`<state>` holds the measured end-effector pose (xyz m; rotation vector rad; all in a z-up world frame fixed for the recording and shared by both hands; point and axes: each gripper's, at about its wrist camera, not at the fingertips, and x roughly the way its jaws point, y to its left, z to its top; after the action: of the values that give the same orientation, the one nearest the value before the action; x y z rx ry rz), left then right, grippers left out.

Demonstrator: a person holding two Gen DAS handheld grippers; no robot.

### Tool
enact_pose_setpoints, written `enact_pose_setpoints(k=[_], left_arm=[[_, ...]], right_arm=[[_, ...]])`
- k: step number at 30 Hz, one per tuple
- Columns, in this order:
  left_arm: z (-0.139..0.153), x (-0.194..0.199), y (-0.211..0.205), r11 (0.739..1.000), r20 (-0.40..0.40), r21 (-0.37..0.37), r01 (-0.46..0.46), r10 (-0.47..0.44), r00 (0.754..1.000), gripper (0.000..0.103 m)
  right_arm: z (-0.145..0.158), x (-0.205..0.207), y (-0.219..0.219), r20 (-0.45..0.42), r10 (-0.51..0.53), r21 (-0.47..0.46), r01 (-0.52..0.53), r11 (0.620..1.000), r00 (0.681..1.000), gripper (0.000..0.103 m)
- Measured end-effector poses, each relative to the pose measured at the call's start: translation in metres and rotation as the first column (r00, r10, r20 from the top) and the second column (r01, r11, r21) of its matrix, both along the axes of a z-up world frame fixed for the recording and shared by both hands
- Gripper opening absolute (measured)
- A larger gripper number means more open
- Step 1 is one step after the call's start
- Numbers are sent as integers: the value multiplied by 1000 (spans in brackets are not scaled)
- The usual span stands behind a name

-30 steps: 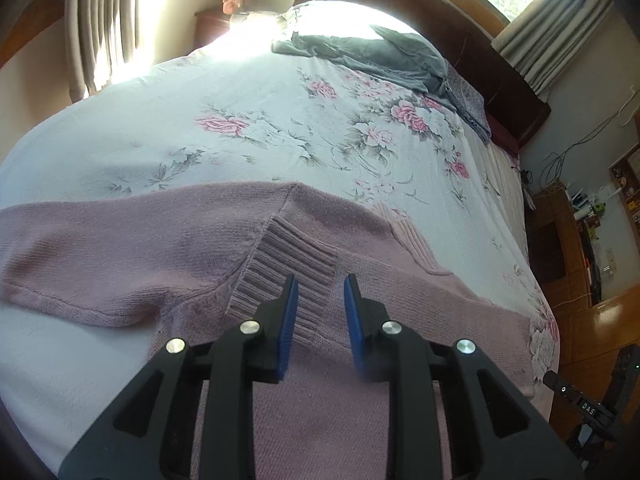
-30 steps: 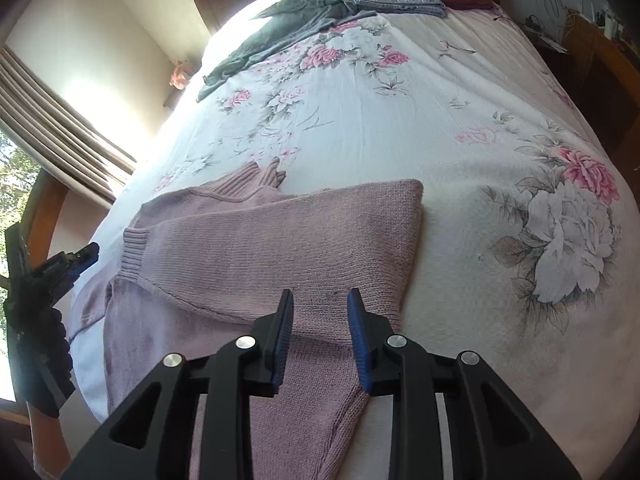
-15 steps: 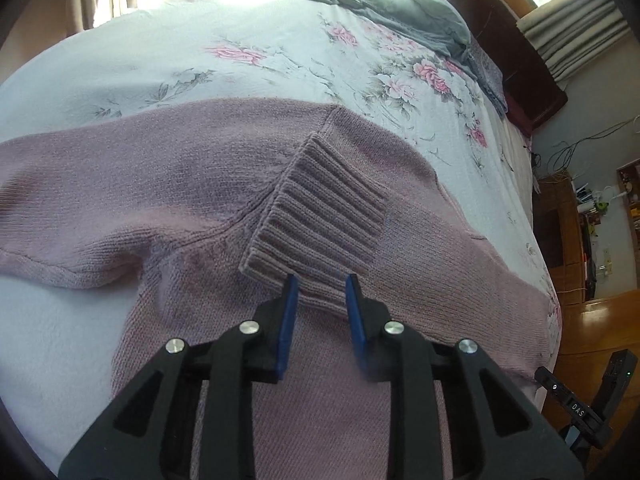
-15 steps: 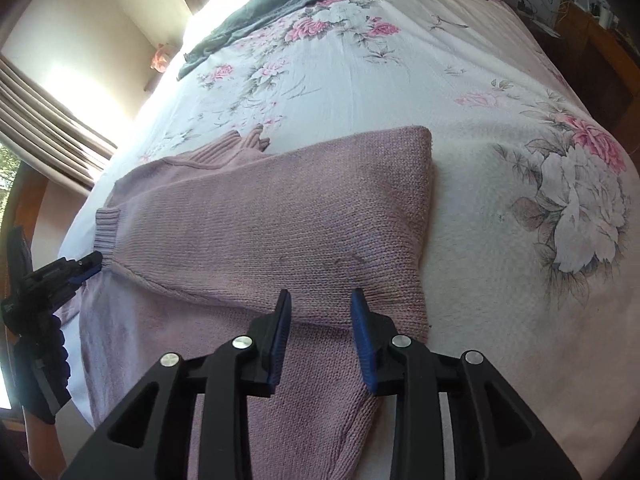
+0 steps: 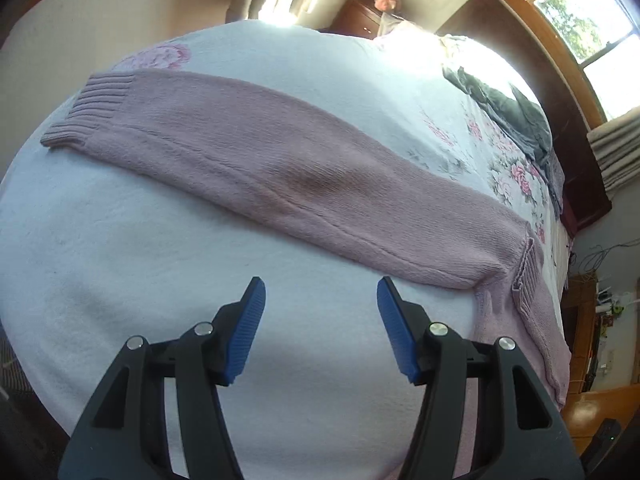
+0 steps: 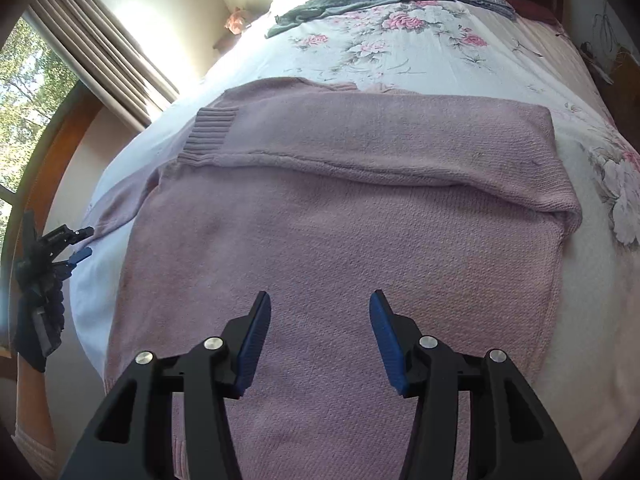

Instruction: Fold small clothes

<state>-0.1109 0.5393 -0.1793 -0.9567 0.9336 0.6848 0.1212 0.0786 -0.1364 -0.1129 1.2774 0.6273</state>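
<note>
With the left gripper [image 5: 320, 320] and right gripper [image 6: 318, 334] both spread wide and holding nothing, a careless pinch at the far left sleeve [image 5: 248, 160] could drag the sweater [image 6: 340, 248] and undo the folded sleeve [image 6: 380, 136].

Matt ribbed-knit pink sweater [image 6: 340, 240]

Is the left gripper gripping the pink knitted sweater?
No, the left gripper is open over bare white bedspread, short of the pink knitted sweater.
</note>
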Motion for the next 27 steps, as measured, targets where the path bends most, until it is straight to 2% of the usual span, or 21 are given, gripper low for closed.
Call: enact_pose_setpoints(k=[3,5,8,11,19,24,27], left_arm=[[-9,-45,34,993,28,-34,-110,111,993,57],[-17,-71,55,980,71,-79,-183,189,979,56],[-27,-99,84,951,168,-166,-262,289,942,53],[-31,-112,108,928,240,-207,-310,356,903,53],[-40,-117,140,912,300,-251,-323,391,870,52],[-41,-122,152,918,322,-222,-329,388,864,52],[-45,-122,162,909,331,-228,-349,409,850,51]], right_arm=[[-8,-16,14,6,5,-25,-5,1000,1000,52],[-11,-22,20,-3,2,-25,-2,1000,1000,52],[-12,-30,26,-7,-13,-42,13,999,1000,52],[-6,-36,30,30,-23,-74,25,997,999,52],[13,-56,28,92,-59,-117,70,991,994,52],[-3,-57,32,58,-98,-126,105,986,994,53],[-10,-58,38,39,-109,-124,113,986,993,53]])
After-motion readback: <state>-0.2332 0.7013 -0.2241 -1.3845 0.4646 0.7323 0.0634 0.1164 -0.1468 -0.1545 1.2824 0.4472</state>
